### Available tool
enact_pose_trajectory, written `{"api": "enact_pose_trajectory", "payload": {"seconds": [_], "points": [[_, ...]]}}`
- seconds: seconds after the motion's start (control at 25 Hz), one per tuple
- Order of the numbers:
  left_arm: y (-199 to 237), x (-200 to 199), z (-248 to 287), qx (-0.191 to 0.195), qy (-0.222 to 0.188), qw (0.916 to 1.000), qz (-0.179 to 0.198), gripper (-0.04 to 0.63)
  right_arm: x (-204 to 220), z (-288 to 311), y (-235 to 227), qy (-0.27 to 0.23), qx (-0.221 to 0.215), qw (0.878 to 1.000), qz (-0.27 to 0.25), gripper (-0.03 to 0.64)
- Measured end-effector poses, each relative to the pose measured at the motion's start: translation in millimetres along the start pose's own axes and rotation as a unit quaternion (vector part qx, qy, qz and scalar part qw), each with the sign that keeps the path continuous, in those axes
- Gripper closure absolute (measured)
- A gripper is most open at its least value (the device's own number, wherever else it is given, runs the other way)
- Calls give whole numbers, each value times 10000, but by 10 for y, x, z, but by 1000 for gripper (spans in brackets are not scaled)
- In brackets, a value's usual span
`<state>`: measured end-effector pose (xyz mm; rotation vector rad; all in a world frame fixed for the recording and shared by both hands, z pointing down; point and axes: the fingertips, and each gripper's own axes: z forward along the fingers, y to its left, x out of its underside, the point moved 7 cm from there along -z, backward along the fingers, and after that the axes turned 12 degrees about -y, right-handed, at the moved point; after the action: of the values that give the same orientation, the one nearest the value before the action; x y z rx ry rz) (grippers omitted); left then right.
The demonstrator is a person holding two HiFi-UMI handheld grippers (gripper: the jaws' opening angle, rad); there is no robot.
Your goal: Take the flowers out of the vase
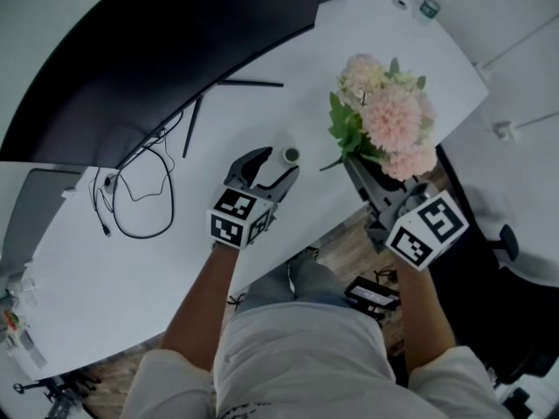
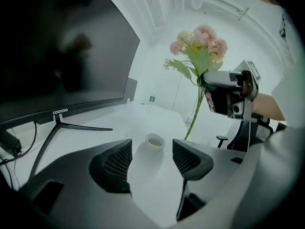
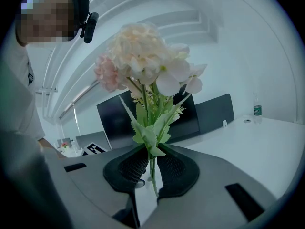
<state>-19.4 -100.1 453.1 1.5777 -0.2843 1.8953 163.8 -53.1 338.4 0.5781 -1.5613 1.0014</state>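
Right tool [image 3: 149,171] clamps flowers [image 3: 147,51]; left tool [image 2: 152,157] clasps vase [image 2: 155,140]

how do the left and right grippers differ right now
The left gripper sits low on the table, jaws wide on the white vase. The right gripper is raised in the air, jaws nearly together on the thin stems of the flowers. Both hold something.
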Motion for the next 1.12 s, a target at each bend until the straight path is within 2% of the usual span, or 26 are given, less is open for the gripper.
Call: {"api": "enact_pose_trajectory", "payload": {"seconds": [0.24,0.44,0.68,0.84,0.96,1.12], "points": [[-35,-144,-242,-204,-196,9994,-185,332,-3,-81,68,58,-68,10000,-38,540],[-105,-222,-461,-336,-195,9990,-210,366,13,-148,144,92,-86,9999,-30,541],[-289,-415,-717,-489,-311,9983,-42,435,-52,-242,252,23,-91,10000,-26,540],[-382,-538,-878,-673,-440,9967,60,513,-86,-300,344,-1,-129,9999,-54,540],[-458,-591,-981,-785,-538,9955,-30,572,-89,-342,405,8,-142,9999,-50,540],[-532,-655,-1091,-889,-650,9939,-67,592,-99,-364,479,5,-138,9999,-38,541]]}}
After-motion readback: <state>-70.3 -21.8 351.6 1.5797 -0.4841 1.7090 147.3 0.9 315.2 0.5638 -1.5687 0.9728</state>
